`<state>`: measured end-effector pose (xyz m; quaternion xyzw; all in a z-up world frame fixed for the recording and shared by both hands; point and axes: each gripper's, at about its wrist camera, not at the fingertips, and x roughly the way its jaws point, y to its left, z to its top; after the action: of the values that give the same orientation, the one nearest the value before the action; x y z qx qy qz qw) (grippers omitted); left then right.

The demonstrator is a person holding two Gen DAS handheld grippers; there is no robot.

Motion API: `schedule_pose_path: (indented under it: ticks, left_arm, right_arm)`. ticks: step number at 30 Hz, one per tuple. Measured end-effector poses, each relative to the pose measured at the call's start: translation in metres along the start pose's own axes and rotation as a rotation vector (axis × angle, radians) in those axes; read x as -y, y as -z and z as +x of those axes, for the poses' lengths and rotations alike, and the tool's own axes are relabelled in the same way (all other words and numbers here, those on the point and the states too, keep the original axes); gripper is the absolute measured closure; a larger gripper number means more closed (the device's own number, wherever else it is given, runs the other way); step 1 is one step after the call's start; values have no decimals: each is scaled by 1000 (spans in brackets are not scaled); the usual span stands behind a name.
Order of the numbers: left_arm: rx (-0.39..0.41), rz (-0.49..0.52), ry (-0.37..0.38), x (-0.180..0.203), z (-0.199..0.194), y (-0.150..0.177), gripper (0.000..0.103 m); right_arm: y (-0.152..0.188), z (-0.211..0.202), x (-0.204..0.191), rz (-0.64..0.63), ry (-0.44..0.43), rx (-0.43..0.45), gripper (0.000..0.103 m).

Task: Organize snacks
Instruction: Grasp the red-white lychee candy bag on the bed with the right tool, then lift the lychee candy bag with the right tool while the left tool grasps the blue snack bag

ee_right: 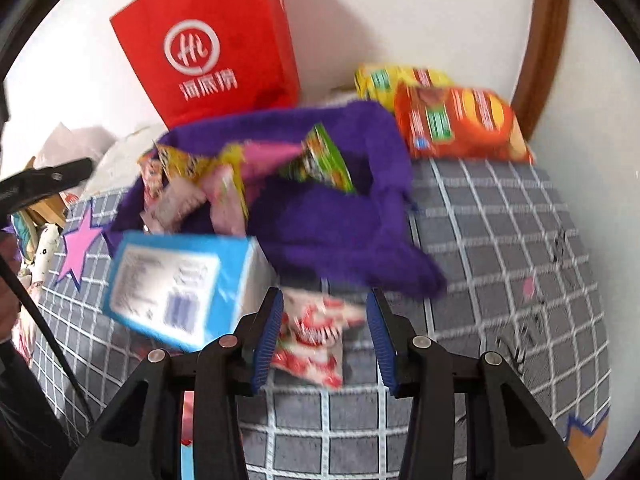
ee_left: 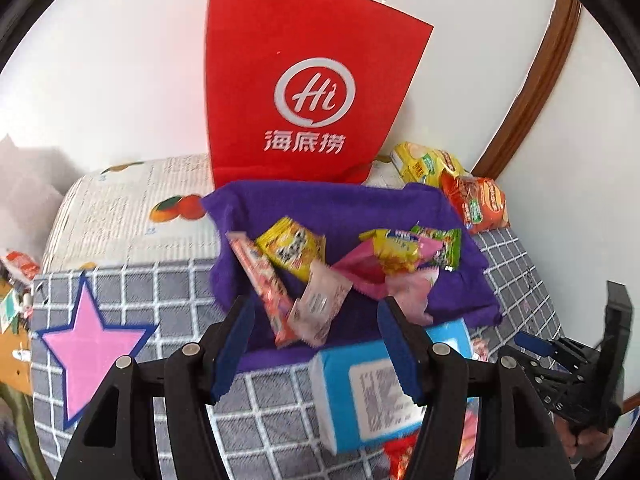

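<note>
Between your right tongs, standing apart, the red-white packet is lying, so be closing squarely while your left tongs are hovering apart, empty.

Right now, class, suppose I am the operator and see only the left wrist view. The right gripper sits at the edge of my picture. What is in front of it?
Observer: A red-and-white snack packet lies on the checked cloth between the fingers of the right gripper. The gripper is open and is not gripping the packet.
Operator: Is the blue box near that packet?
Observer: Yes. The box lies just left of it, close beside the gripper's left finger.
Operator: Is there anything further right on the cloth?
Observer: An orange patch edged in blue shows at the near right corner.
</note>
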<state>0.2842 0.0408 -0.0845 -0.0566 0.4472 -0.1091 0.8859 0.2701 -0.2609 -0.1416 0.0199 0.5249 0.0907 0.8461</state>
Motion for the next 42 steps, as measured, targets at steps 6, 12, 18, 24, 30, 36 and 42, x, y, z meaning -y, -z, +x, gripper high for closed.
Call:
schedule_pose_path:
  ticks: [6, 12, 18, 24, 30, 36, 42]
  left_arm:
    - [-21, -29, -29, -17, -8, 27, 41]
    - [-64, -83, 0, -31, -5, 45, 41]
    - [-77, -93, 12, -24, -2, 53, 41]
    - [-78, -81, 20, -12, -9, 64, 41]
    - [-78, -73, 26, -1, -23, 81, 41]
    - [-71, -60, 11, 6, -35, 94, 41]
    - [-49, -32, -63, 9, -48, 97, 41]
  right_arm:
    - [16, 24, 10, 58, -28, -42, 60]
    - [20, 46, 7, 61, -47, -70, 60]
    - [23, 54, 12, 89, -117, -73, 77]
    - [33, 23, 24, 103, -103, -45, 80]
    - [65, -7, 22, 38, -108, -127, 80]
    - [99, -4, 10, -13, -100, -184, 77]
    - [108, -19, 6, -12, -94, -156, 58]
